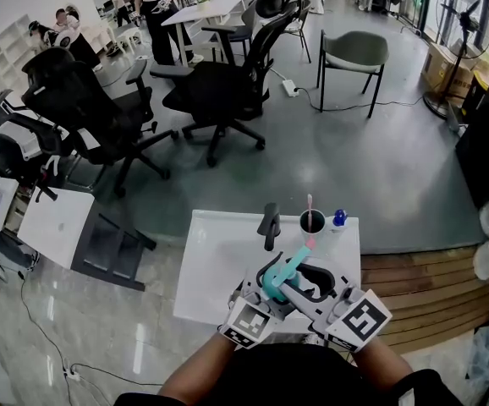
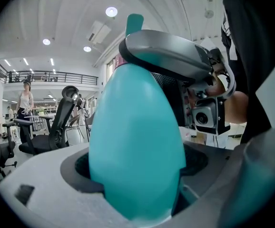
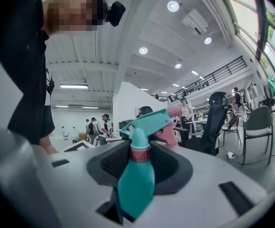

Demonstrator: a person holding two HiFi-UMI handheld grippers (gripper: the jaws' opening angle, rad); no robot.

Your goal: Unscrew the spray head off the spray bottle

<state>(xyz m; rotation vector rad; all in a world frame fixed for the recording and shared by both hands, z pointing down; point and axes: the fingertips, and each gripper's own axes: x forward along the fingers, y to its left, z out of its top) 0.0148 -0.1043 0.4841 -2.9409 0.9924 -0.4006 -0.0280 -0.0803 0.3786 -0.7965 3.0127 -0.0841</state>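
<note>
Both left gripper [image 2: 137,175] fingers clamp the spray bottle [image 2: 137,127] above the tabletop's [image 1: 219,260] near edge; right gripper [image 3: 140,161] fingers stand apart around its collar [image 3: 140,154]. We should seat them squarely before twisting.

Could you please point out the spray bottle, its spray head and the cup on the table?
spray bottle [image 2: 135,141], left gripper view, middle of its teal body
spray head [image 3: 147,122], right gripper view, its teal top
cup [image 1: 302,222], head view, its left rim
</note>
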